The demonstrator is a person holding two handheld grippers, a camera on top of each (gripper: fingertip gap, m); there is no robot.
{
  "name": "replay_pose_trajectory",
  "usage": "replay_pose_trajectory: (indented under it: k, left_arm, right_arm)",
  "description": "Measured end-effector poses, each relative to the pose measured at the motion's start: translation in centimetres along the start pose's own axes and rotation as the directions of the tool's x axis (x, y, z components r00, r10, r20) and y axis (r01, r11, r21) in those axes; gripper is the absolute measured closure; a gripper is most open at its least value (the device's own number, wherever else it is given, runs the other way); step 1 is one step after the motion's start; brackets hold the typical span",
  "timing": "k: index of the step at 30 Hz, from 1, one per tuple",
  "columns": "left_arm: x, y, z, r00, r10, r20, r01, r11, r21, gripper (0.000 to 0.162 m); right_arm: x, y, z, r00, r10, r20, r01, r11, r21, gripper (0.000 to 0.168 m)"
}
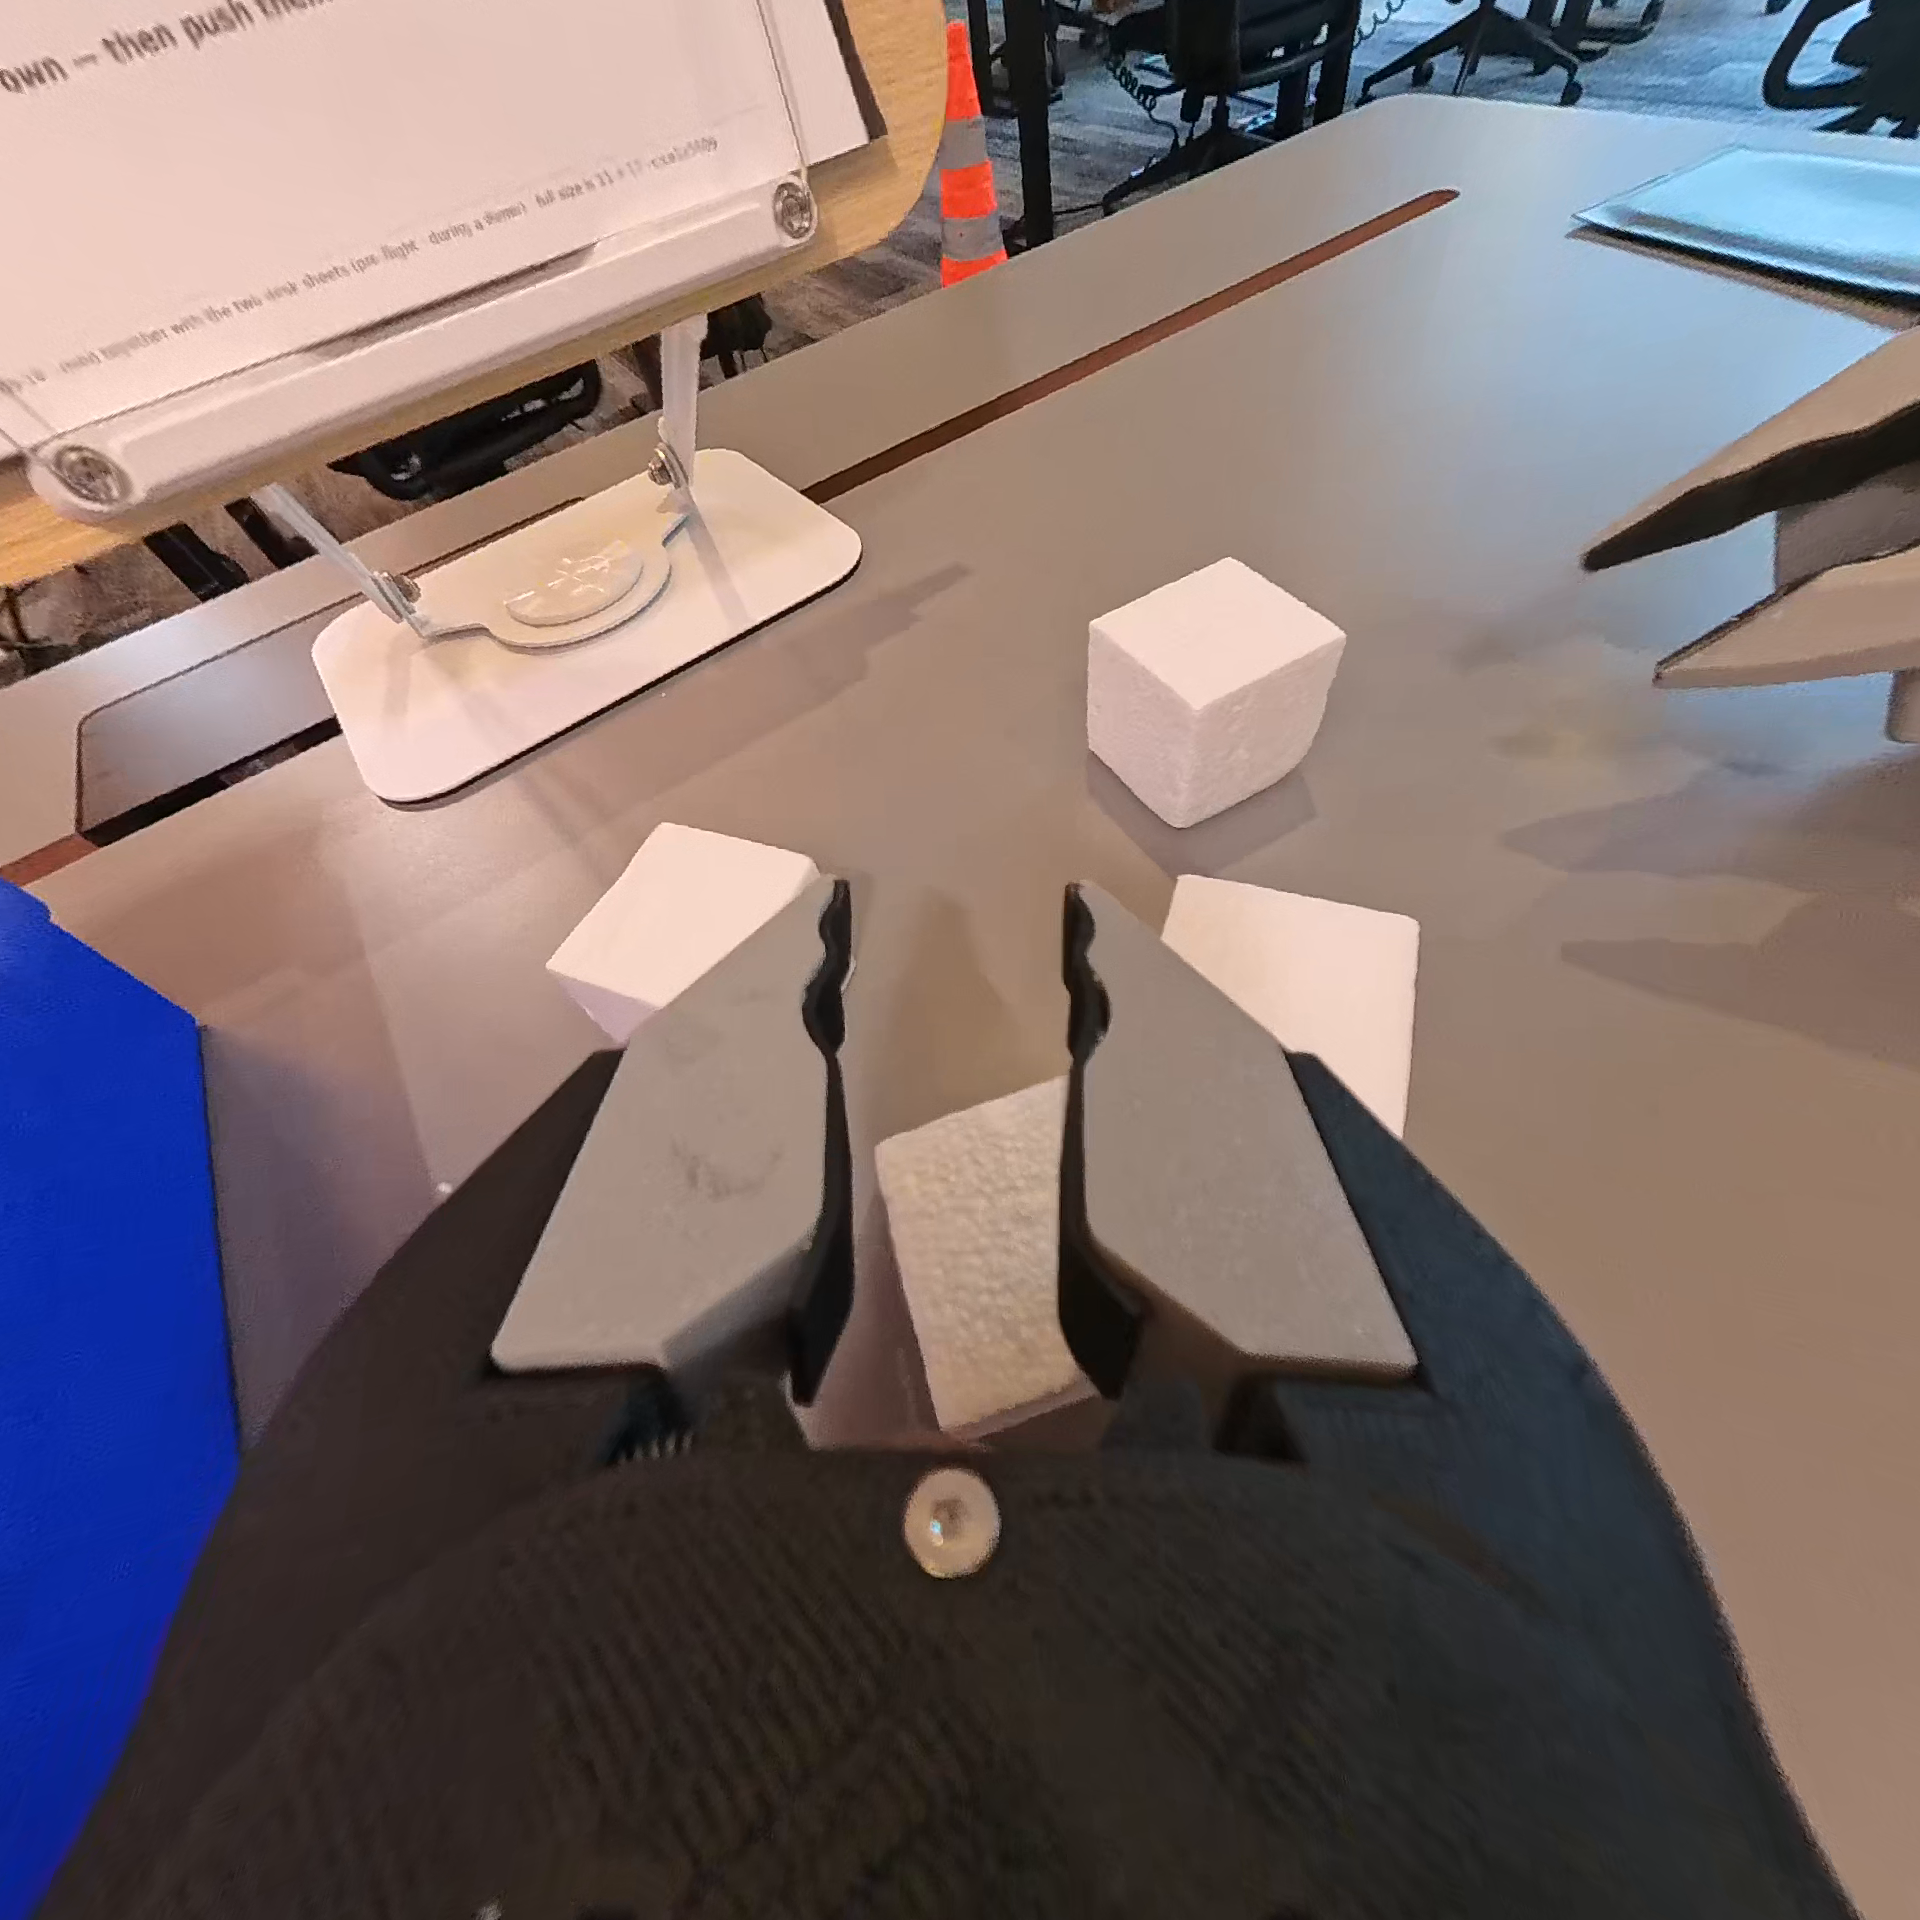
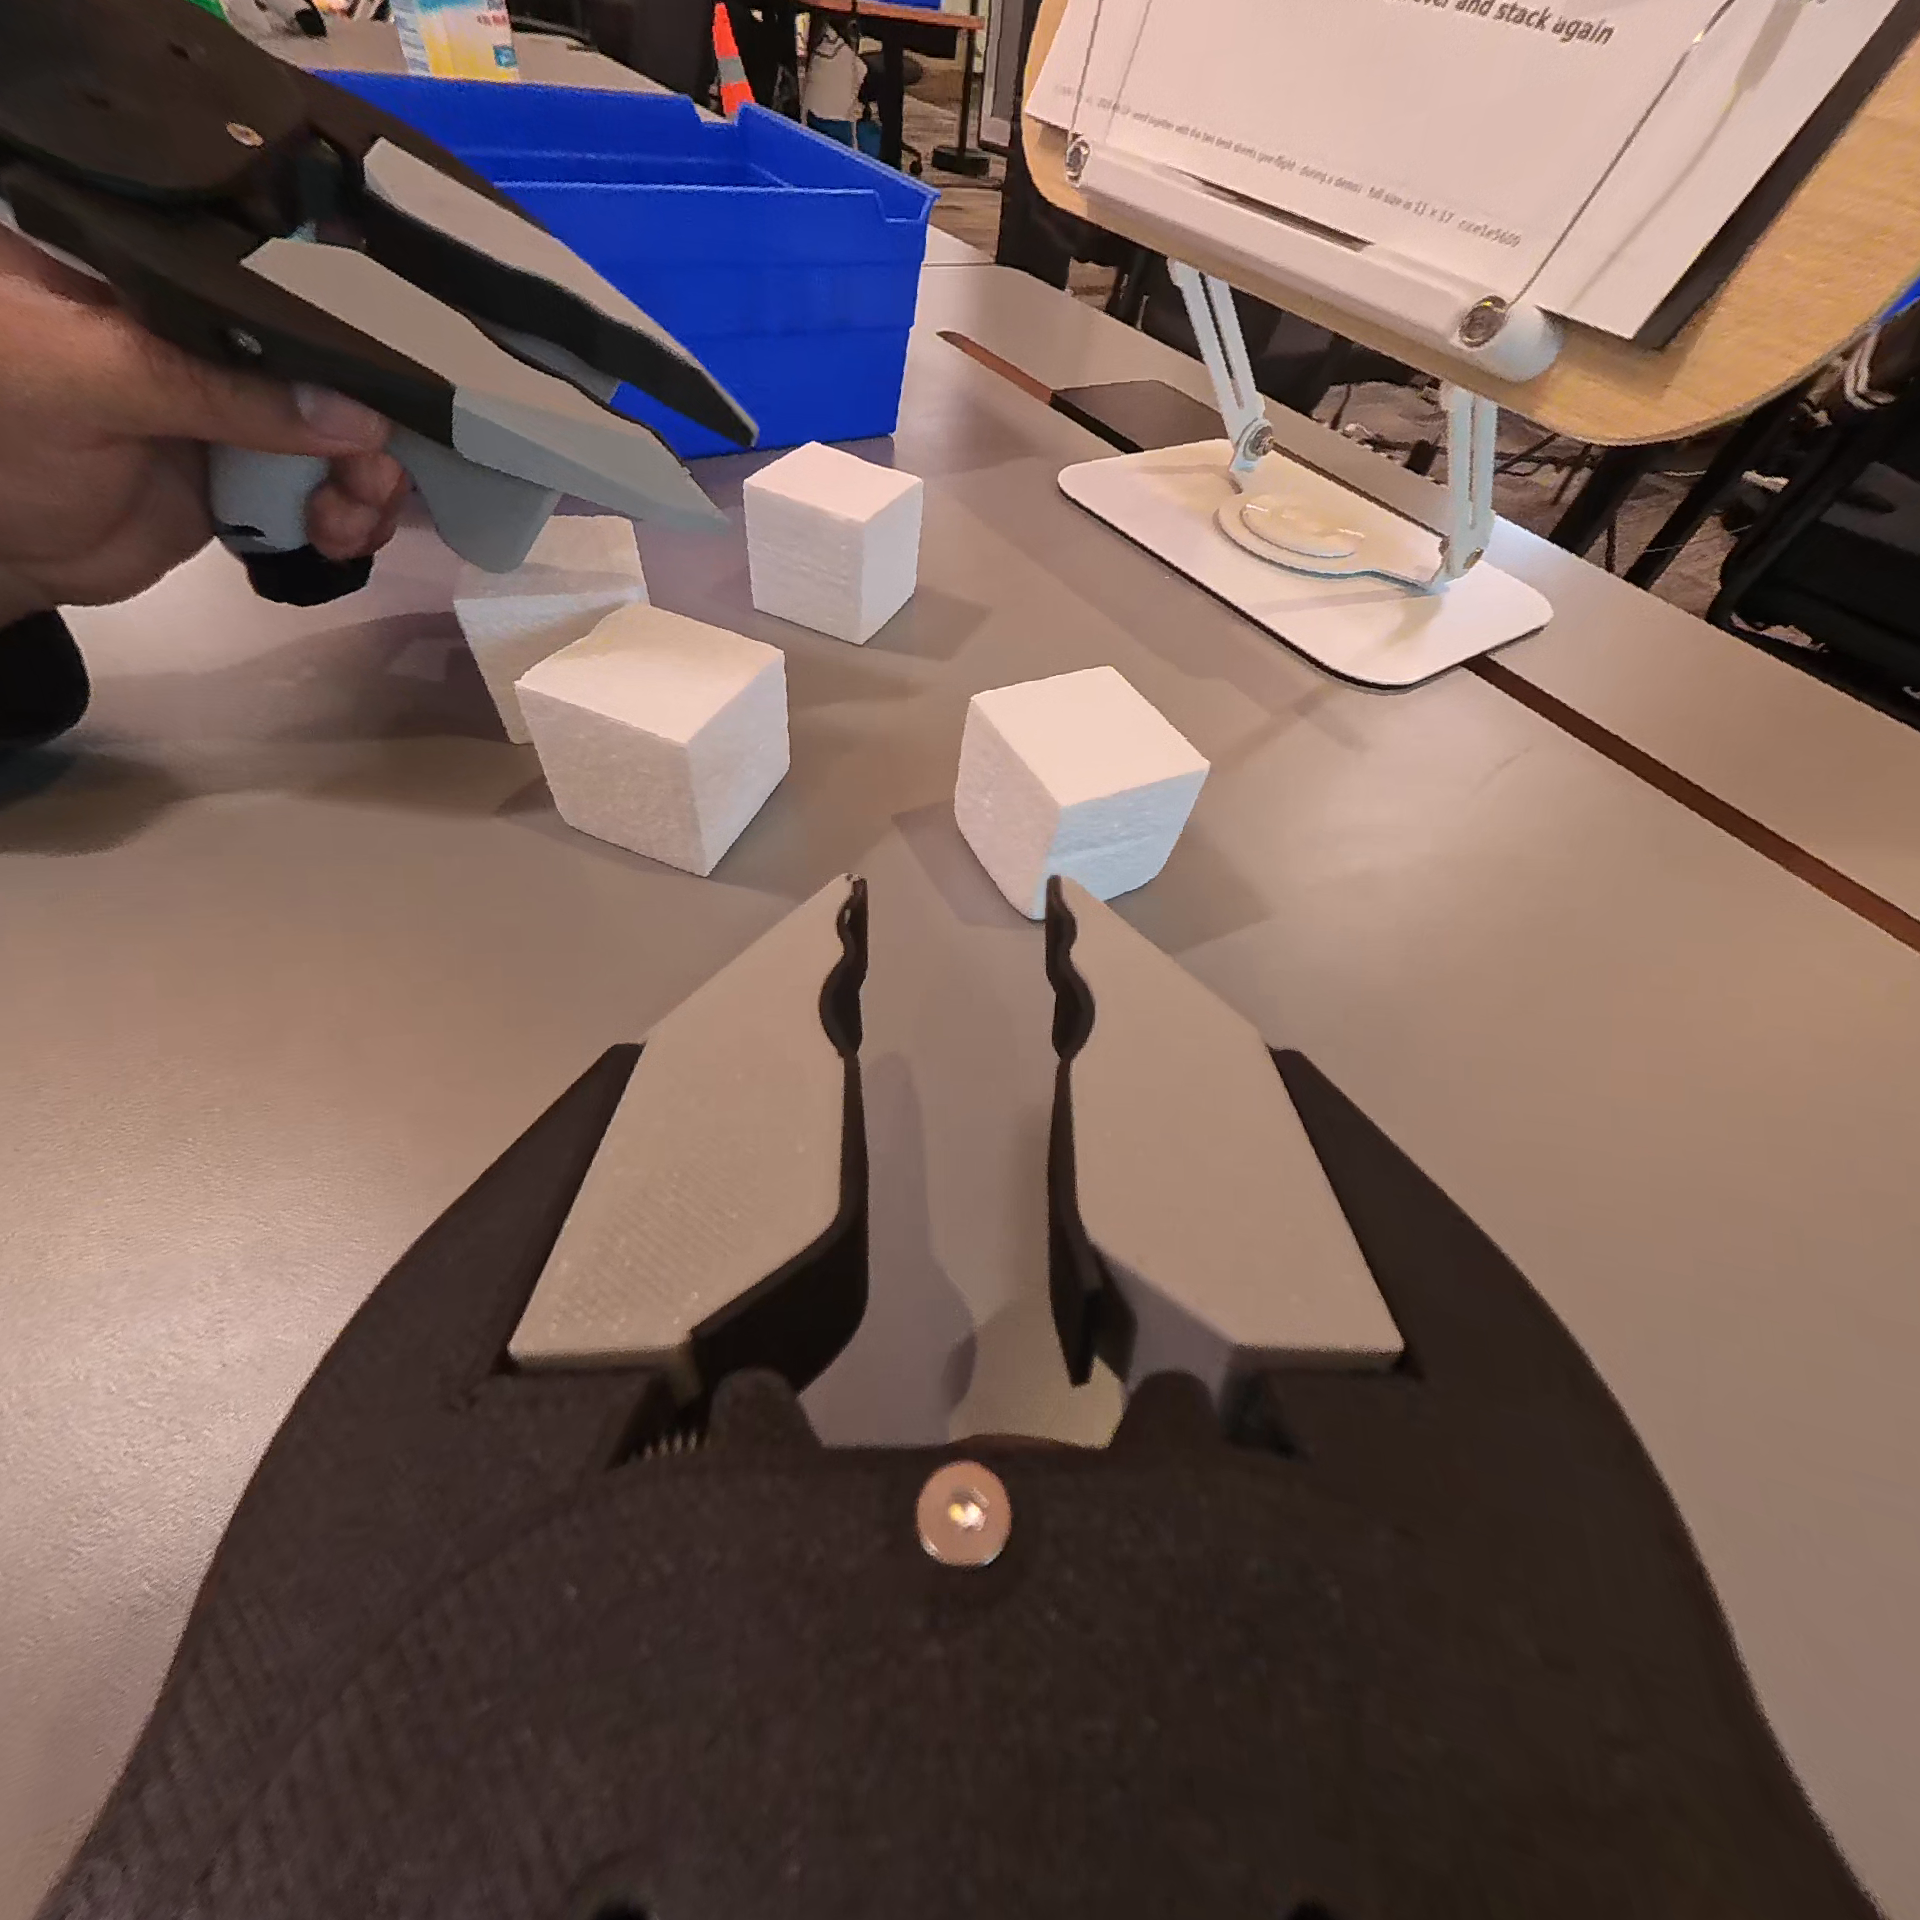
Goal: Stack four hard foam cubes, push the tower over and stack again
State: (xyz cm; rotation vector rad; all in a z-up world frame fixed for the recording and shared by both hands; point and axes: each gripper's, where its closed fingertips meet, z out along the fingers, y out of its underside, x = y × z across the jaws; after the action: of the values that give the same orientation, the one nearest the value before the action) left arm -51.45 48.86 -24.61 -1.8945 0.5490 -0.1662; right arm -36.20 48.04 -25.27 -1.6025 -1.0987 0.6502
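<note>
Four white foam cubes lie apart on the grey table [image 2: 312,1039], none stacked. My left gripper [image 1: 958,904] is open and hovers over one cube [image 1: 977,1247], which shows through the gap between its fingers. Other cubes lie to its left [image 1: 675,925], to its right [image 1: 1299,977] and farther ahead [image 1: 1210,686]. My right gripper [image 2: 954,894] is open and empty, its tips just short of the nearest cube [image 2: 1075,790]. The right wrist view shows the left gripper [image 2: 727,473] above a partly hidden, tilted cube [image 2: 551,613], with two more cubes [image 2: 660,732] [image 2: 831,535] nearby.
A blue plastic bin [image 2: 727,260] stands at the table's far side, also at the left edge of the left wrist view [image 1: 94,1351]. A white document stand [image 2: 1309,561] [image 1: 582,623] holds a printed sheet. A hand [image 2: 125,468] holds the left gripper. A dark groove [image 1: 1143,343] crosses the table.
</note>
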Motion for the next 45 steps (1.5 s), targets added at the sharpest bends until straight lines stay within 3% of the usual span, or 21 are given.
replay_pose_trajectory:
  k: [16,21,24,28,35,37,45]
  left_arm:
    - [-1.0,-0.3,-0.8,0.985,-0.171,-0.025,0.171,0.985,0.02,0.098]
    - [-0.7,0.2,-3.1,0.98,-0.198,0.002,0.198,0.98,0.022,0.096]
    - [0.3,0.3,-3.9,0.977,-0.211,-0.025,0.21,0.977,-0.048,0.081]
    - [1.2,0.8,-3.9,0.98,-0.197,-0.009,0.196,0.976,-0.097,0.083]
    - [1.1,5.6,-2.7,0.992,-0.12,0.037,0.126,0.943,-0.309,0.08]
    - [1.4,6.9,-2.3,0.994,-0.113,0.011,0.11,0.927,-0.359,0.097]
    - [1.8,6.6,-2.5,0.993,-0.104,-0.059,0.078,0.937,-0.34,0.1]
  right_arm:
    - [0.5,0.2,-0.2,0.999,-0.033,-0.036,0.033,0.999,-0.01,0.139]
    - [0.6,0.0,-0.2,0.999,-0.029,-0.038,0.029,1.0,-0.003,0.14]
    - [0.3,0.0,0.0,0.999,-0.03,-0.028,0.03,1.0,-0.008,0.14]
    - [0.3,-0.1,-0.2,0.996,-0.073,-0.05,0.072,0.997,-0.015,0.14]
    - [0.9,0.2,-0.3,0.996,-0.052,-0.071,0.051,0.999,-0.018,0.14]
    - [1.0,0.4,-0.3,0.996,-0.042,-0.073,0.041,0.999,-0.021,0.14]
    - [0.9,0.5,-0.2,0.997,-0.049,-0.065,0.047,0.999,-0.027,0.14]
